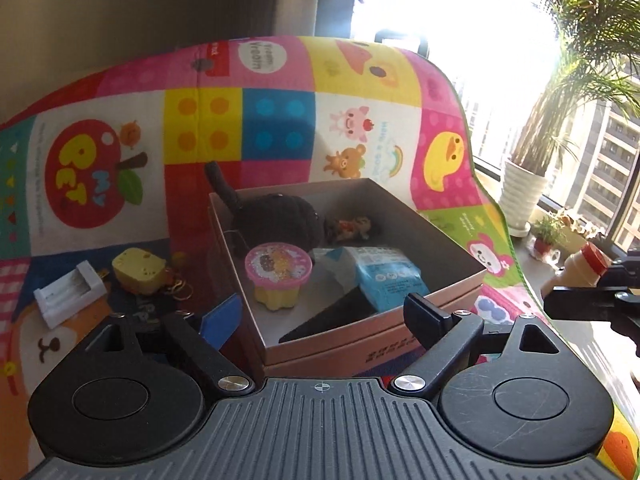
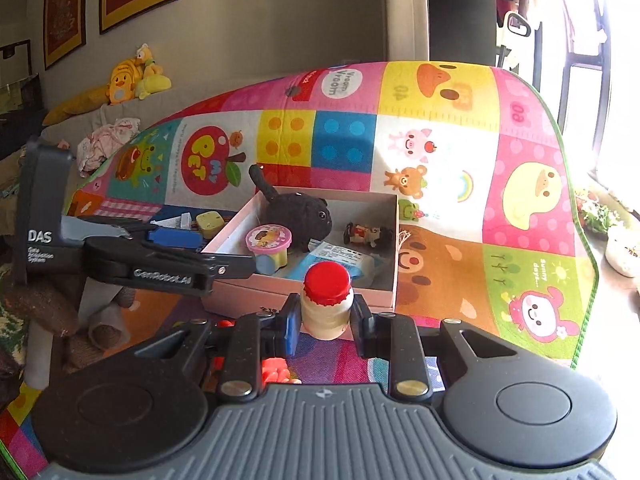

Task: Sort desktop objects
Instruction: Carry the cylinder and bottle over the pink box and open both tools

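— Four things lie in the box (image 2: 384, 280): one black plush cat (image 2: 298, 216), one toy cupcake (image 2: 269, 249), one small figurine (image 2: 362, 234), one blue packet (image 2: 340, 260).
— And the hands?
— The right gripper (image 2: 326, 316) clamps one red-capped bottle (image 2: 327, 302) just short of the box; I'd carry it over the rim next. The left gripper (image 1: 322, 314) gapes empty.
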A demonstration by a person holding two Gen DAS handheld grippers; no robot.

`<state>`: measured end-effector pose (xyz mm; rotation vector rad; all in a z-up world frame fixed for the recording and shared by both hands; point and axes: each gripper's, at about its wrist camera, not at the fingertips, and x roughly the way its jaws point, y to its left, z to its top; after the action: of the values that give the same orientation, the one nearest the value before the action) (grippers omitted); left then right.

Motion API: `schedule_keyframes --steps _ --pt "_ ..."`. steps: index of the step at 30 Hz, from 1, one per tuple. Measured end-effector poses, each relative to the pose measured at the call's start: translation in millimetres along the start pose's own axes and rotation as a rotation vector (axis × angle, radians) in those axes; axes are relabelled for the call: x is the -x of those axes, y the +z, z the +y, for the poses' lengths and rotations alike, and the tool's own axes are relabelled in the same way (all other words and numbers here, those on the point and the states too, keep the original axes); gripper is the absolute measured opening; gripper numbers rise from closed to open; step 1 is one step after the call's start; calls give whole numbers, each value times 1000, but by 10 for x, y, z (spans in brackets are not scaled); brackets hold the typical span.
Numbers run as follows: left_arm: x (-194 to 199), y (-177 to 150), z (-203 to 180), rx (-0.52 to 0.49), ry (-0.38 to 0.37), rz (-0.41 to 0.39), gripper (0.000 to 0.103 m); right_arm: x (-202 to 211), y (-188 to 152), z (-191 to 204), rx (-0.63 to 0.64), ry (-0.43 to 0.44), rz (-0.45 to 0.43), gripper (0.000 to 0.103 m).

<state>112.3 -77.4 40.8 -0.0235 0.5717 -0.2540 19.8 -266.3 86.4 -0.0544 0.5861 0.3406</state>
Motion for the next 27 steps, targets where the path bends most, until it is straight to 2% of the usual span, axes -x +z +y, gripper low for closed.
schedule_keyframes --steps 6,10,13,15,19,20,21,23,25,27 --pt "411 -306 67 -40 66 -7 97 -345 200 150 -26 73 14 25" --pt "544 -476 131 -19 72 18 98 -683 402 355 -13 102 29 25" --pt "596 -559 221 20 73 34 99 -908 535 436 -54 169 58 26" --pt "610 -597 286 40 83 46 100 -996 584 449 -73 164 60 39" --pt "650 -676 371 69 90 66 100 -1111 572 422 -64 82 67 39" --pt "661 -704 378 70 87 70 100 -1143 550 415 -60 68 83 36" --pt "666 -725 378 70 84 73 100 -1176 521 407 -57 51 100 26" --pt "670 -768 374 71 74 80 100 -1248 470 396 -60 20 131 17" --pt "662 -796 372 76 66 87 101 -1325 431 373 -88 22 164 17" --pt "654 -813 372 79 63 91 101 -1413 389 353 -131 63 206 17"
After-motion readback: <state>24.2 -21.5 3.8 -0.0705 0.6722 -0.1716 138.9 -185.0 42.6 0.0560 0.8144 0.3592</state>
